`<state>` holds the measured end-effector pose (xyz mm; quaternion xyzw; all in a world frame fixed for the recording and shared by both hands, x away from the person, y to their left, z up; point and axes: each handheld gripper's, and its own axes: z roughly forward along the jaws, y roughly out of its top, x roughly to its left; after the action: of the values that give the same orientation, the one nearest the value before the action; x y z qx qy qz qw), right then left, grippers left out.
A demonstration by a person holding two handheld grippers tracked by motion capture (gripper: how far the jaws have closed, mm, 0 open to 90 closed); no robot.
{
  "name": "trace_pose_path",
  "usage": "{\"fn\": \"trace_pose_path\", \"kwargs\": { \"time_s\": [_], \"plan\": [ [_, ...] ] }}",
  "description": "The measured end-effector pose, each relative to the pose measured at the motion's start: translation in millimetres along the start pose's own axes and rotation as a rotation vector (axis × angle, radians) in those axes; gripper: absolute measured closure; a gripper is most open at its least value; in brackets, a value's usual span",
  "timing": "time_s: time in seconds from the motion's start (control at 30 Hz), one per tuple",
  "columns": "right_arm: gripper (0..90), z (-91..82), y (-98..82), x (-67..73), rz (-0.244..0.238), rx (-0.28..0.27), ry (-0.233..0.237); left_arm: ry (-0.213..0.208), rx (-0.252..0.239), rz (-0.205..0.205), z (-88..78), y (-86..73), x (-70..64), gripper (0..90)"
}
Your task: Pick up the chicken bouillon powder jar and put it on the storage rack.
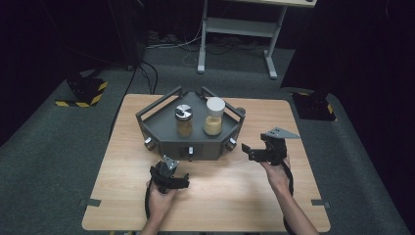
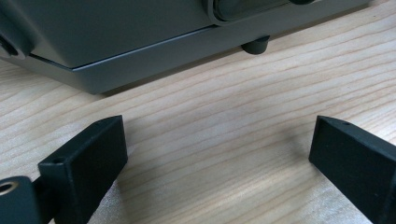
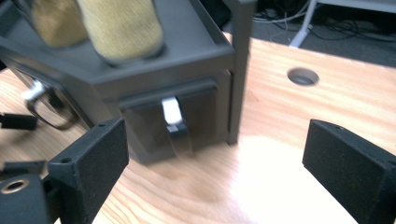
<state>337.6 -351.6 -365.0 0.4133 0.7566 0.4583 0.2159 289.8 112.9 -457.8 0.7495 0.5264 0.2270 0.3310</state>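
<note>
Grey spice rack [image 1: 161,128] holding two jars [image 1: 184,120] sits mid-table; left gripper [image 1: 170,177] rests just before it, jaws spread and empty, while right gripper [image 1: 265,149], jaws also spread, faces its side drawer [image 3: 175,119]

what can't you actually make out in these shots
- Jar contents: the white-lidded jar and the second jar are blurred and cut off by the top edge in the right gripper view.
- Small front handle on the grey rack: too small in the high view, blurred in the right gripper view.
</note>
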Motion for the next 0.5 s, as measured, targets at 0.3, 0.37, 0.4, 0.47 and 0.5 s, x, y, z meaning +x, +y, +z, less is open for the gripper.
{"fn": "trace_pose_path", "kwargs": {
  "time_s": [0.3, 0.37, 0.4, 0.47, 0.5],
  "plan": [
    [6.0, -3.6, -31.7, -0.2, 0.020, 0.014, -0.064, 0.000, 0.000, 0.000, 0.0, 0.0, 0.0, 4.1],
    [5.9, -3.6, -37.6, 0.8, 0.014, 0.018, -0.074, 0.000, 0.000, 0.000, 0.0, 0.0, 0.0, 4.1],
    [5.8, -3.5, -40.2, 0.2, 0.016, 0.023, -0.075, 0.000, 0.000, 0.000, 0.0, 0.1, 0.0, 4.1],
    [5.6, -3.0, -46.1, -1.6, 0.031, 0.027, -0.079, 0.000, 0.001, 0.000, 0.0, 0.1, 0.0, 4.1],
    [5.5, -3.0, -49.1, -2.7, 0.038, 0.029, -0.082, 0.000, 0.000, 0.000, 0.0, 0.0, 0.0, 4.1]
  ]
}}
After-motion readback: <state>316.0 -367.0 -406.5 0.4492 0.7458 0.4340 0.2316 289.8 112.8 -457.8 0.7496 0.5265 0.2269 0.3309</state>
